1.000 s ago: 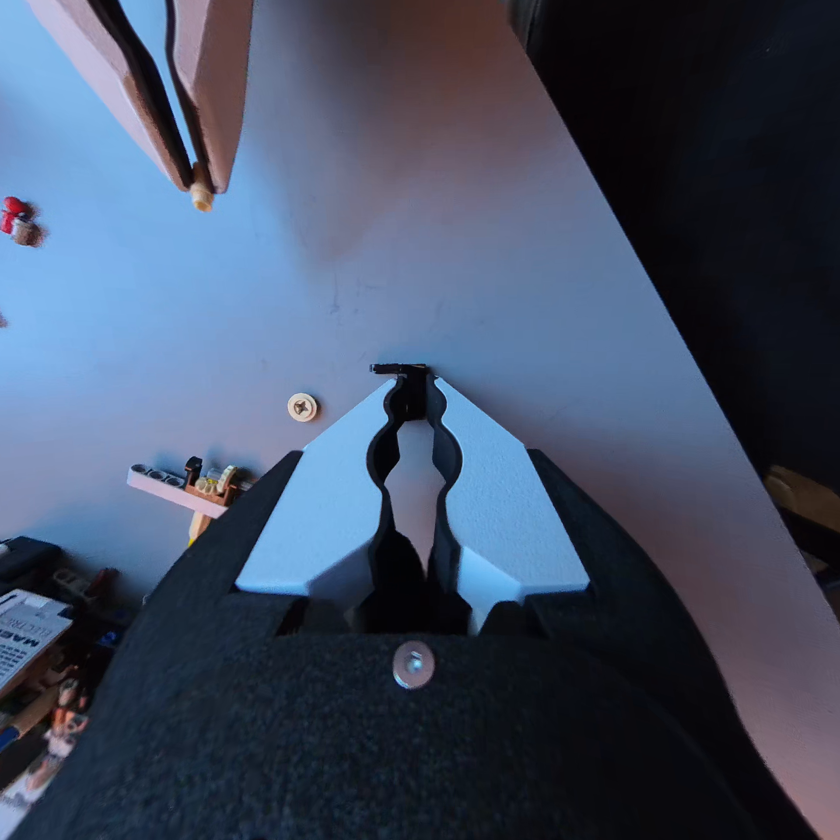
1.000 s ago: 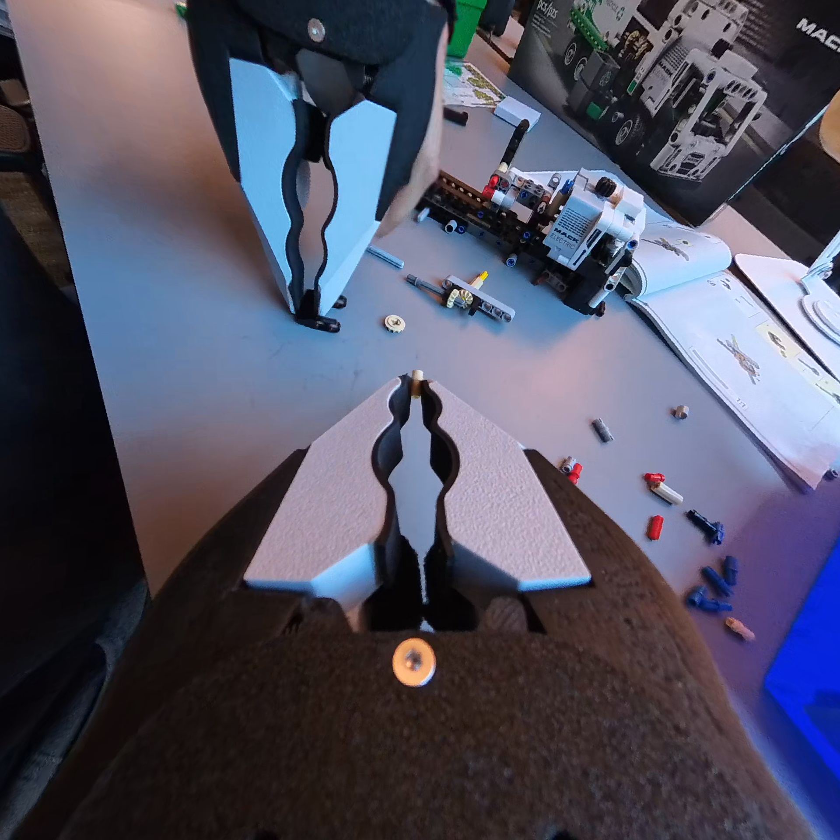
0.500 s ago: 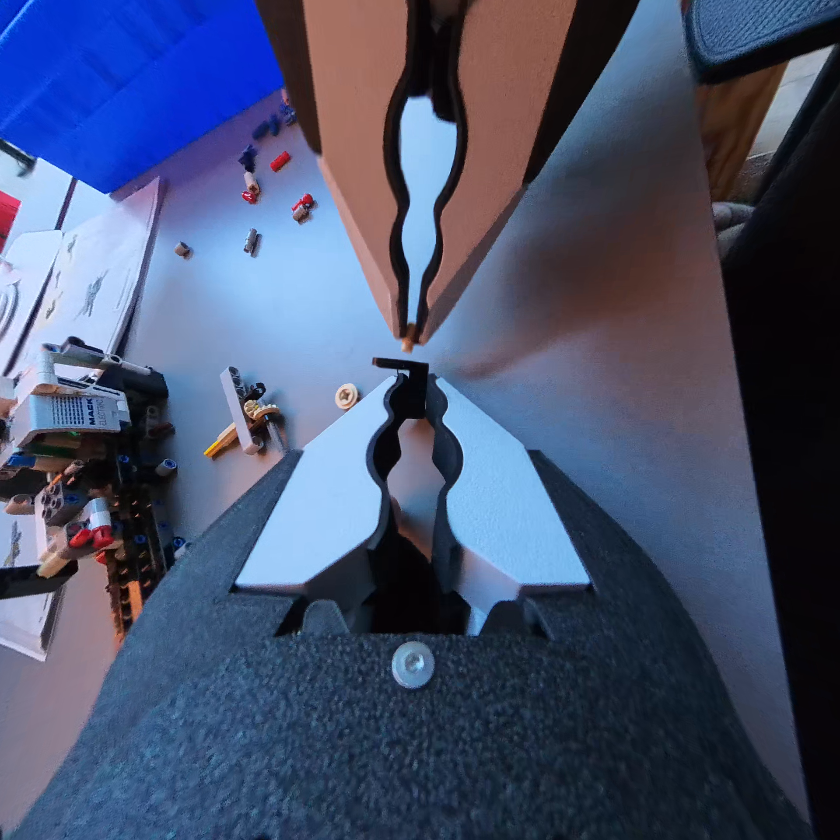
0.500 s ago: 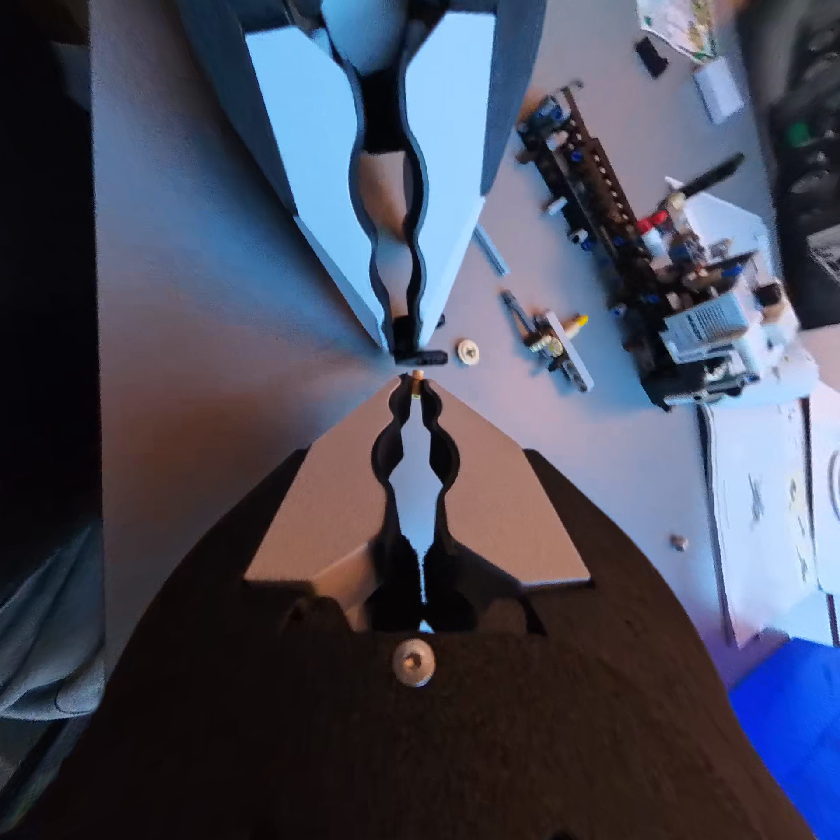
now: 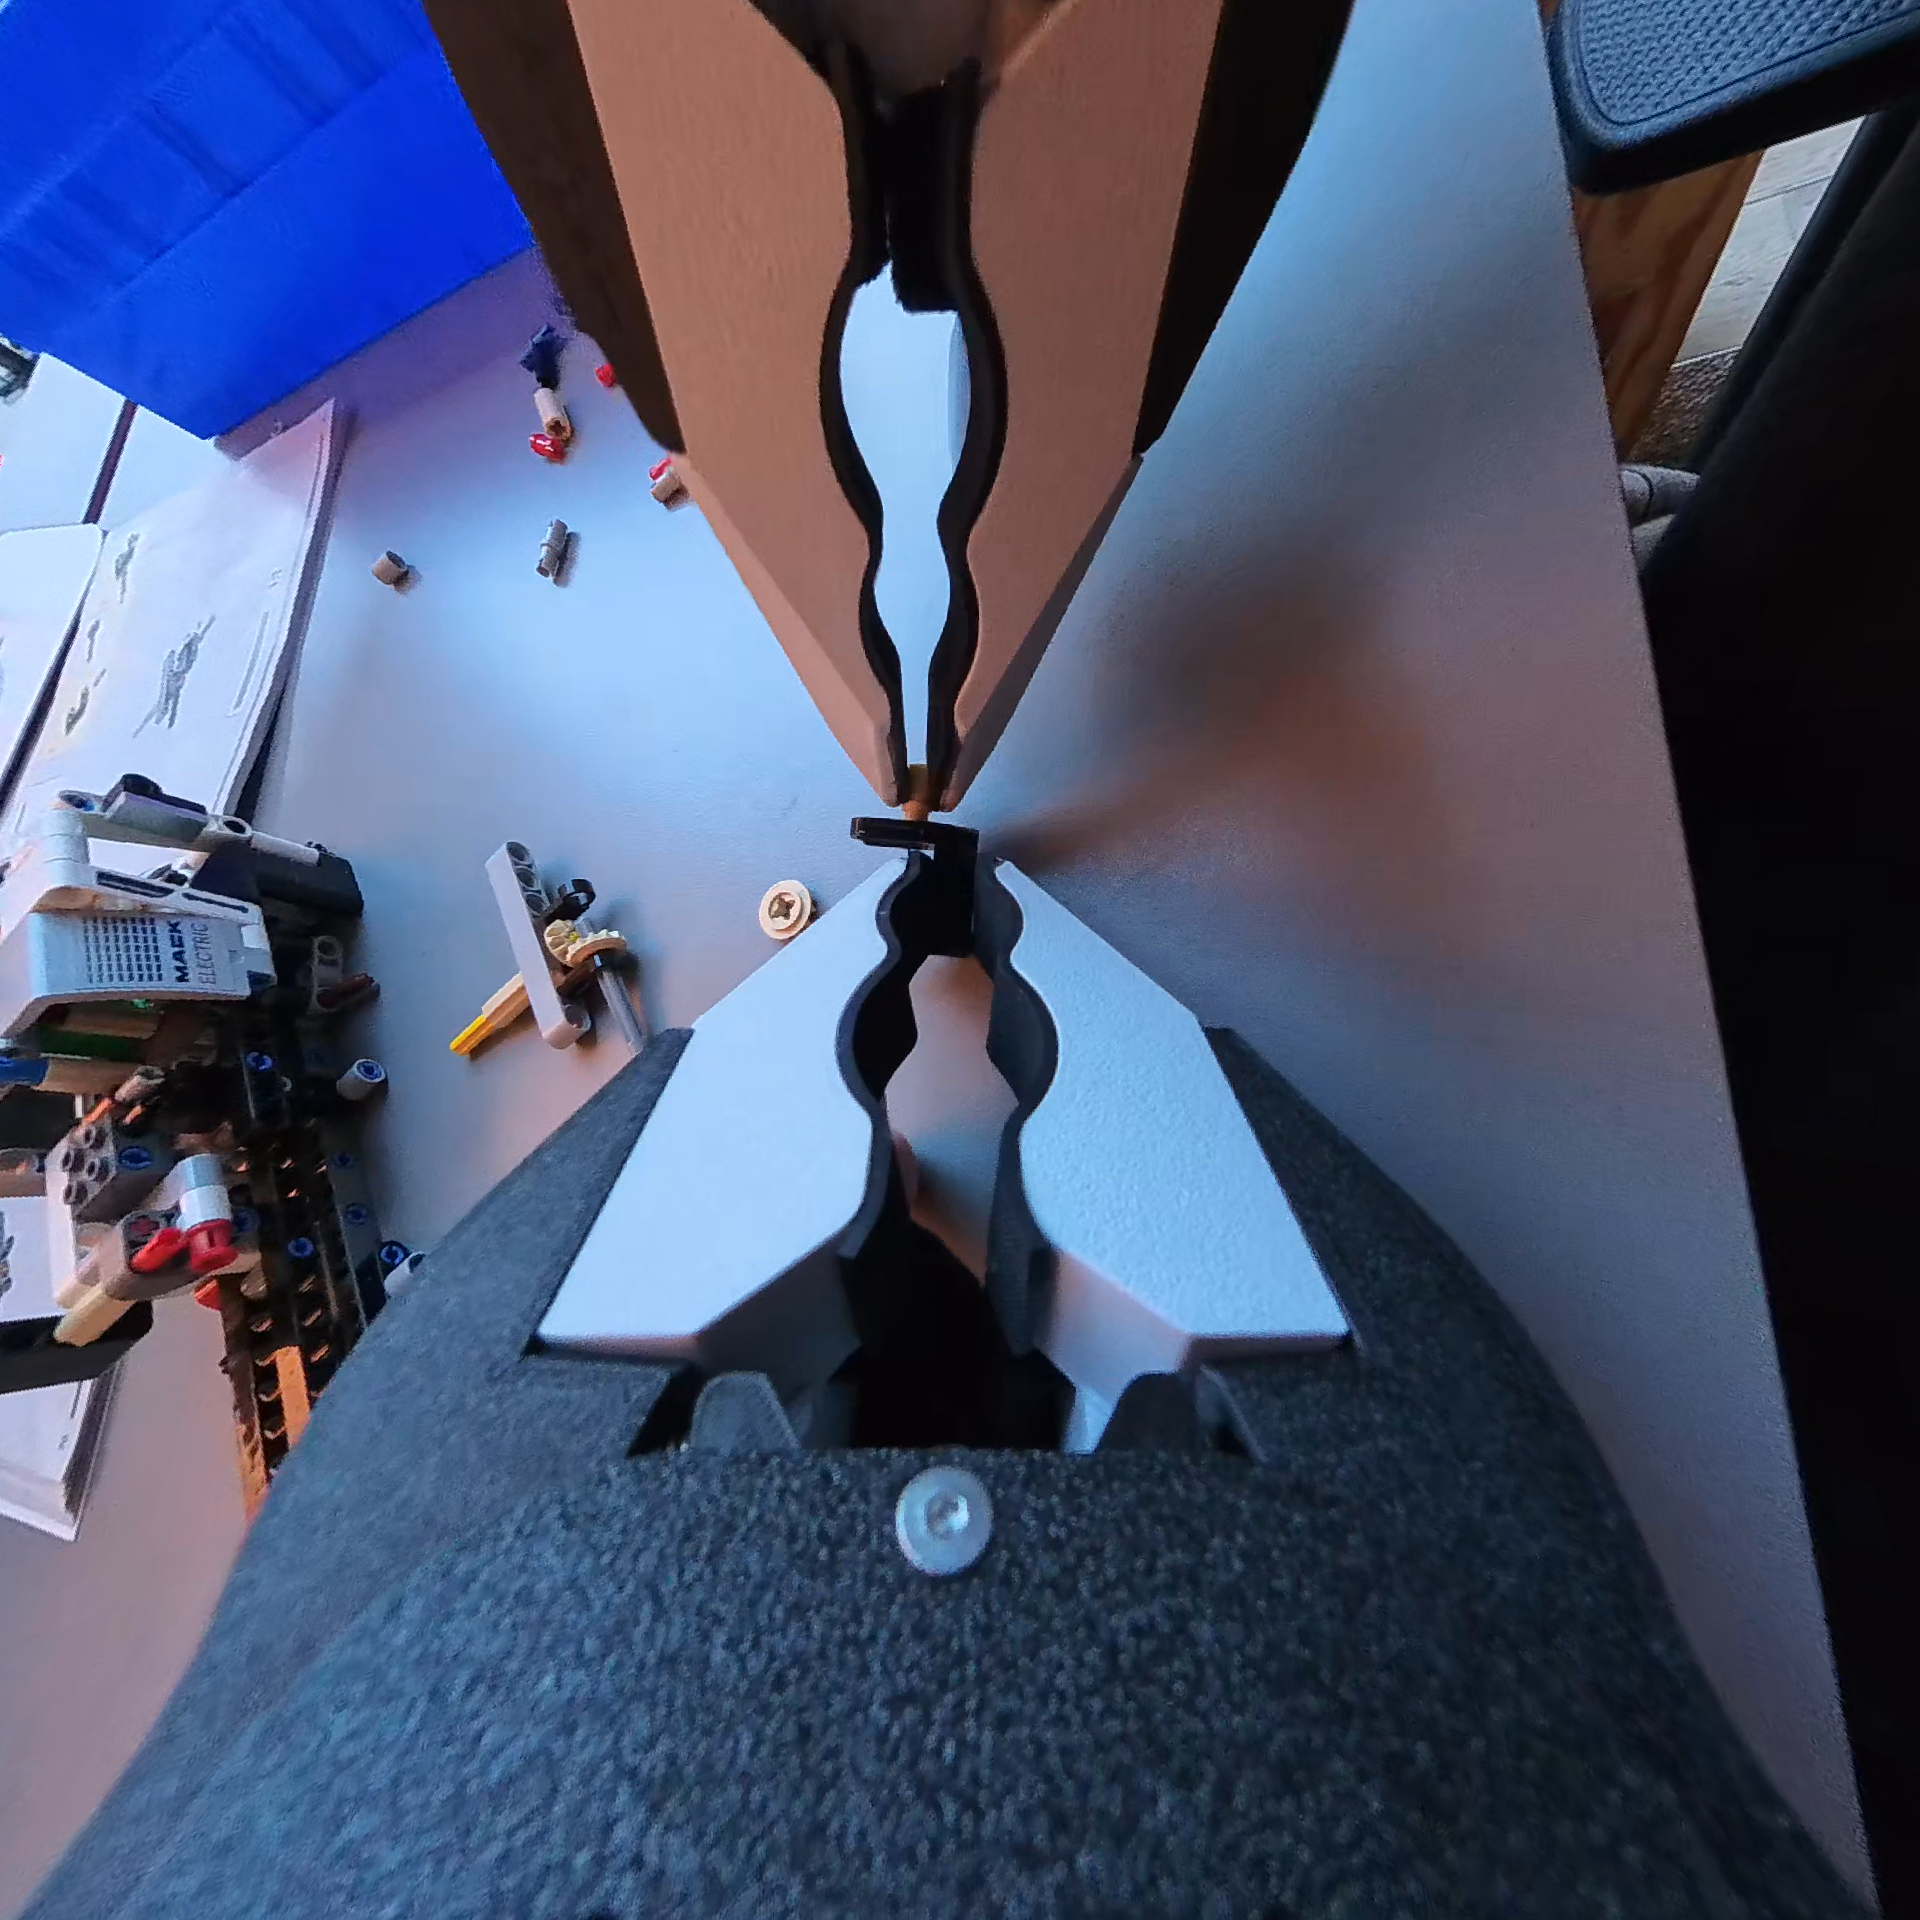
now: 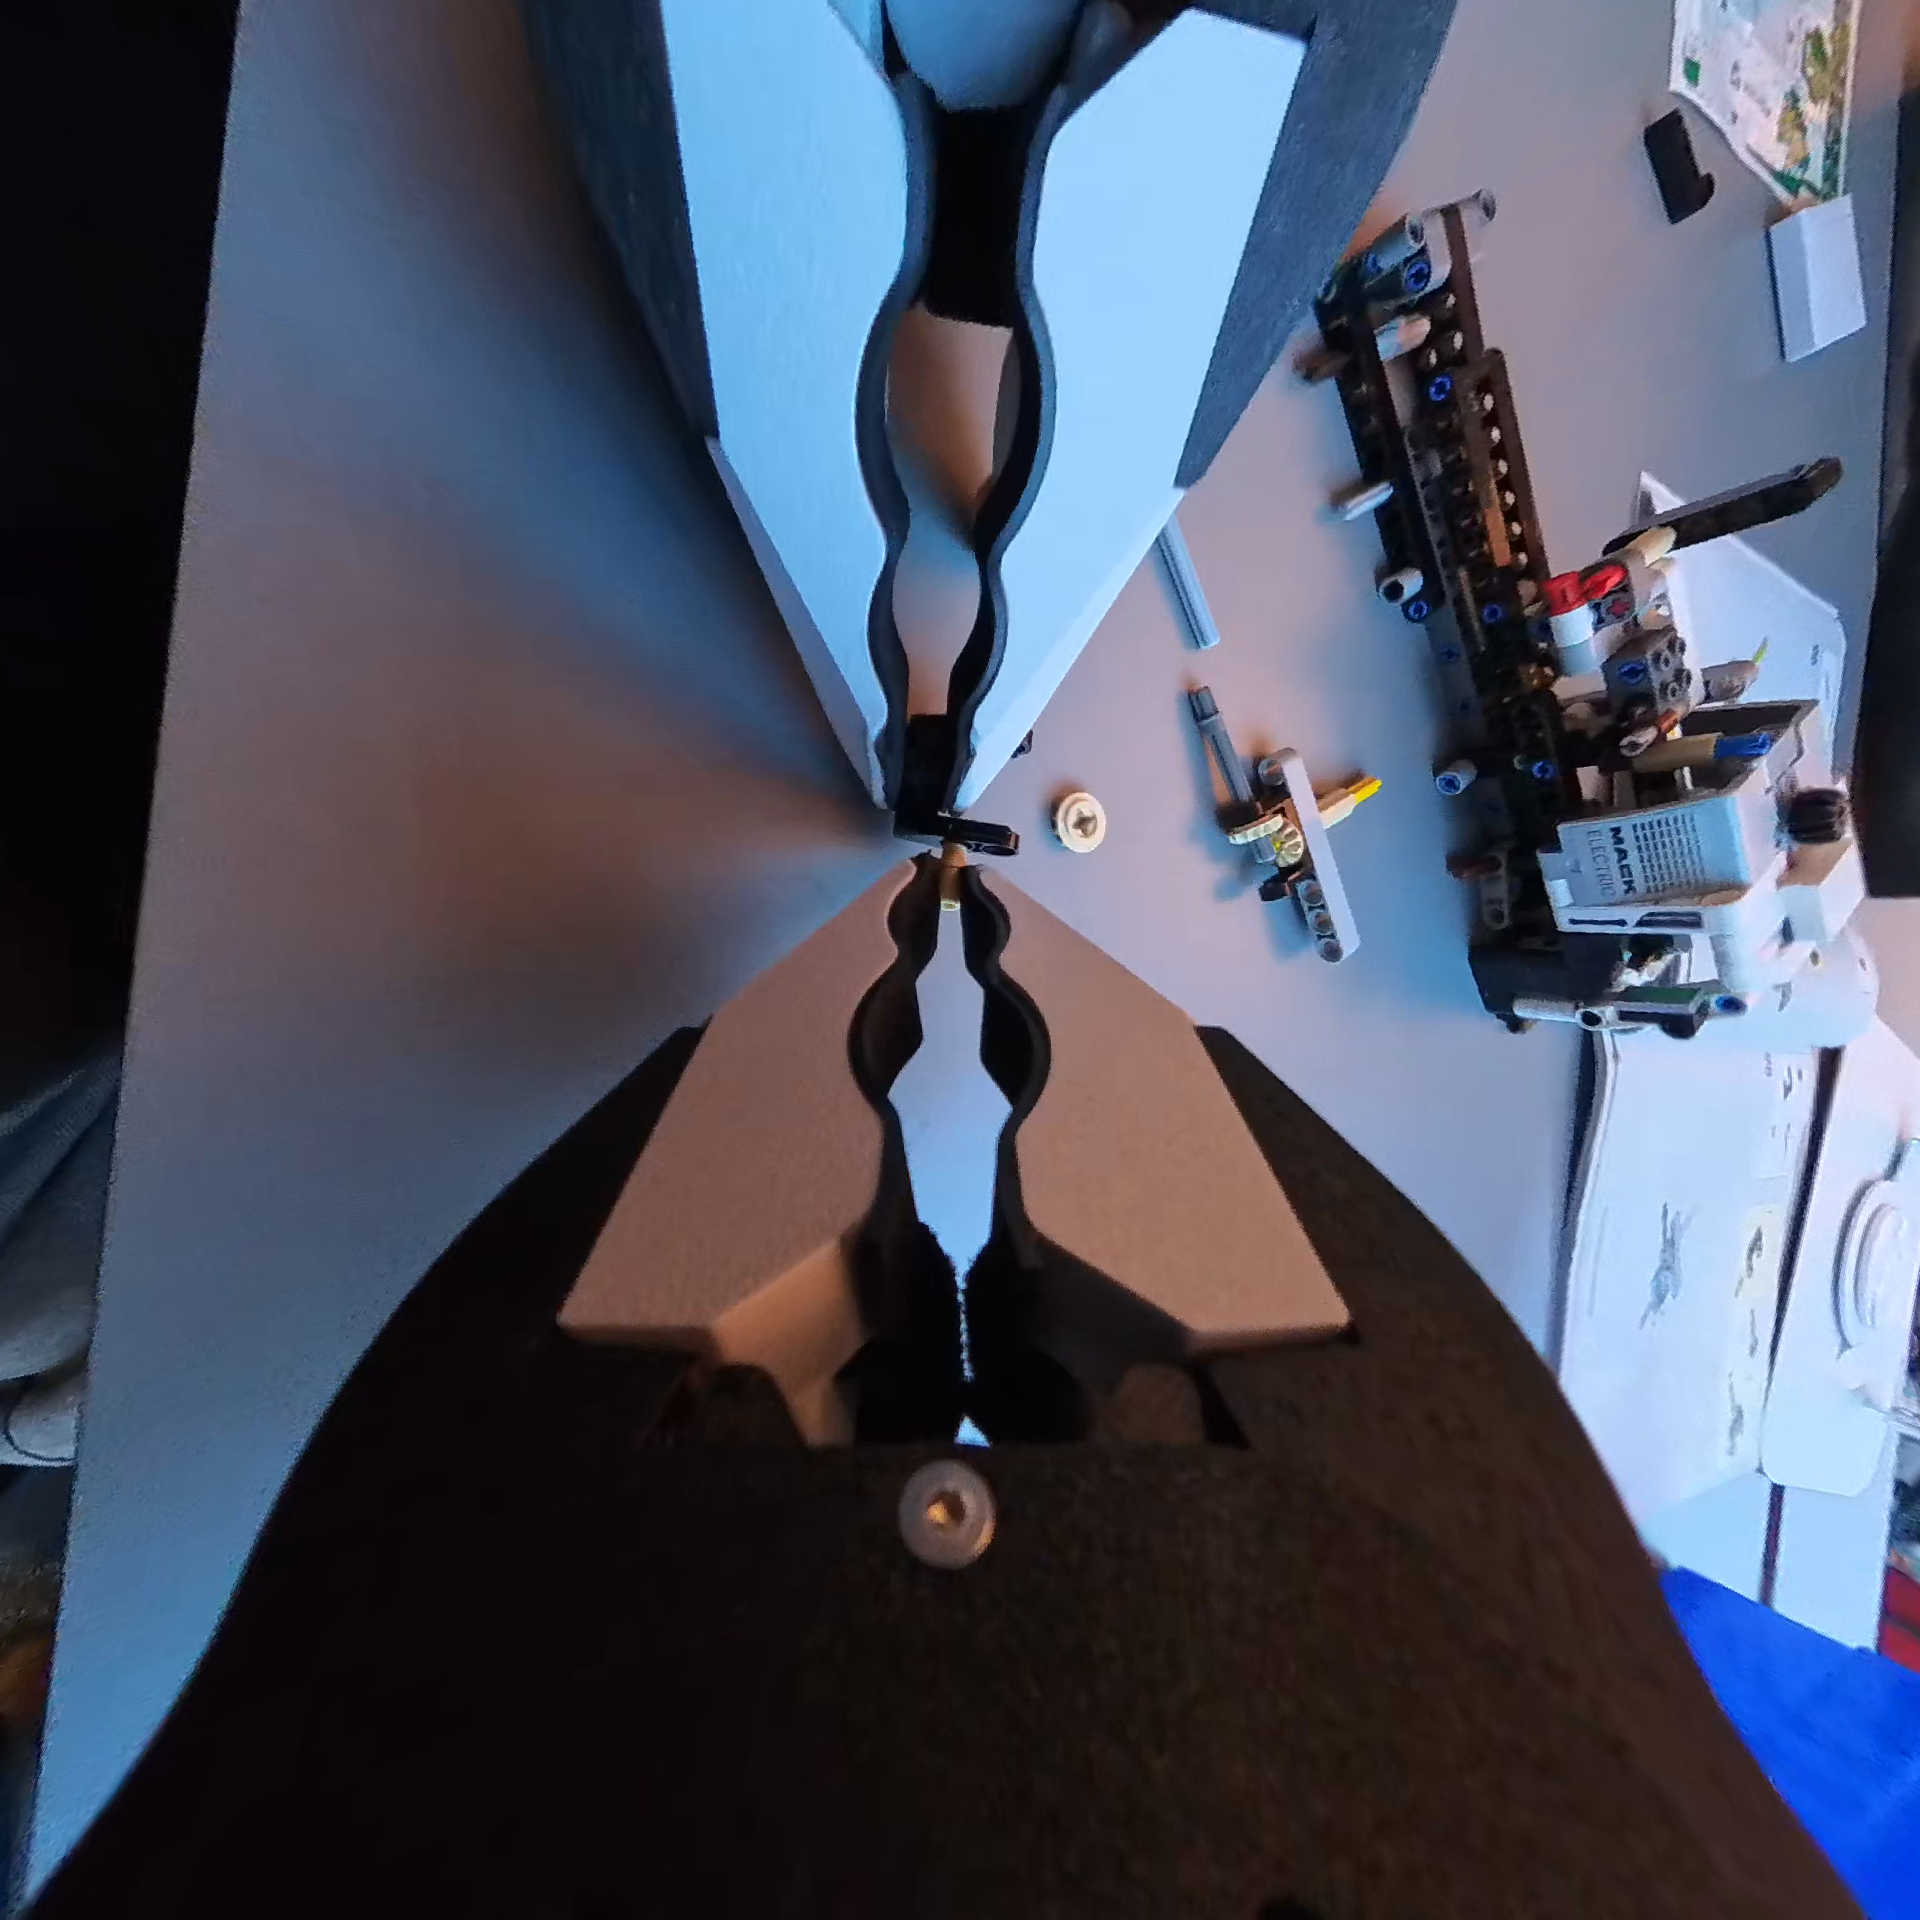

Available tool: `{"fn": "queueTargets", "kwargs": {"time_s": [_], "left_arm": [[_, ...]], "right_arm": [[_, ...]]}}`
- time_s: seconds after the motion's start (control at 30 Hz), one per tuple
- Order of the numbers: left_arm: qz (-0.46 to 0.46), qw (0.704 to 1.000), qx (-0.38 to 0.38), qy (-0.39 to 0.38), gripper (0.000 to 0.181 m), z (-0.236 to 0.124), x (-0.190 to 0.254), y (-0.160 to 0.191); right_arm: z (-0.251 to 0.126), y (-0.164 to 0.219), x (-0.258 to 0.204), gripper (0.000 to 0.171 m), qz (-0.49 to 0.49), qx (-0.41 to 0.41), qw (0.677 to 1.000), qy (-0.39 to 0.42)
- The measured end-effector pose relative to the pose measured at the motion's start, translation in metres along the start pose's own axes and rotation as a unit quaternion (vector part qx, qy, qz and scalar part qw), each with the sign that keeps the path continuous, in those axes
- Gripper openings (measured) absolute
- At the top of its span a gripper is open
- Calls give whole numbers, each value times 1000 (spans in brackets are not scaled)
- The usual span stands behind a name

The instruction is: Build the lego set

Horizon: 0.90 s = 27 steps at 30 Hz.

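I had the left gripper [image 5: 938, 883] pinching a black L-shaped piece [image 5: 935, 883] at its tips, the short arm of the piece pointing sideways across the gap. Directly opposite, tip to tip, the right gripper [image 6: 948, 883] was clamped on a tan pin [image 6: 950, 881]. The pin end met the black L-shaped piece [image 6: 951, 826]; whether it had entered a hole I could not tell, since the fingertips covered the joint.

Just beside the black piece, a tan round gear [image 6: 1081, 821] lay flat on the grey table [image 6: 468, 623]. Beyond the gear sat a small grey beam subassembly [image 6: 1299, 847] with a yellow-tipped axle. Farther from the black piece stood the partly built truck chassis [image 6: 1538, 665], its far end cut off by the right gripper's body in the left wrist view. An open instruction booklet [image 5: 197, 623] lay past it, with scattered small pins [image 5: 556, 545] too small to identify. A blue bin [image 5: 208, 187] was cropped at the frame edge.
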<state>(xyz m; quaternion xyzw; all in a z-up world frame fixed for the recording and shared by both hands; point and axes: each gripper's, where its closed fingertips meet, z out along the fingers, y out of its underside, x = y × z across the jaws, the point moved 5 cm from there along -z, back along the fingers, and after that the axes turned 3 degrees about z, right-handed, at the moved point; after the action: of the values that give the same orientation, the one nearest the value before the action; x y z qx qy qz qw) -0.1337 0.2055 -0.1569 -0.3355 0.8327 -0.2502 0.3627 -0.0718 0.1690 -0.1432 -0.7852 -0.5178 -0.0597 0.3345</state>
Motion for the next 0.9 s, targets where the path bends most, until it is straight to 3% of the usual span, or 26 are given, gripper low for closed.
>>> {"fn": "queueTargets", "kwargs": {"time_s": [0.5,0.9], "left_arm": [[1,999,12,38,6,1,-4,2],[17,997,23,68,5,1,-5,4]], "right_arm": [[2,8,2,3,-80,99,992,2],[12,16,9,3,-6,188,978,-91]]}}
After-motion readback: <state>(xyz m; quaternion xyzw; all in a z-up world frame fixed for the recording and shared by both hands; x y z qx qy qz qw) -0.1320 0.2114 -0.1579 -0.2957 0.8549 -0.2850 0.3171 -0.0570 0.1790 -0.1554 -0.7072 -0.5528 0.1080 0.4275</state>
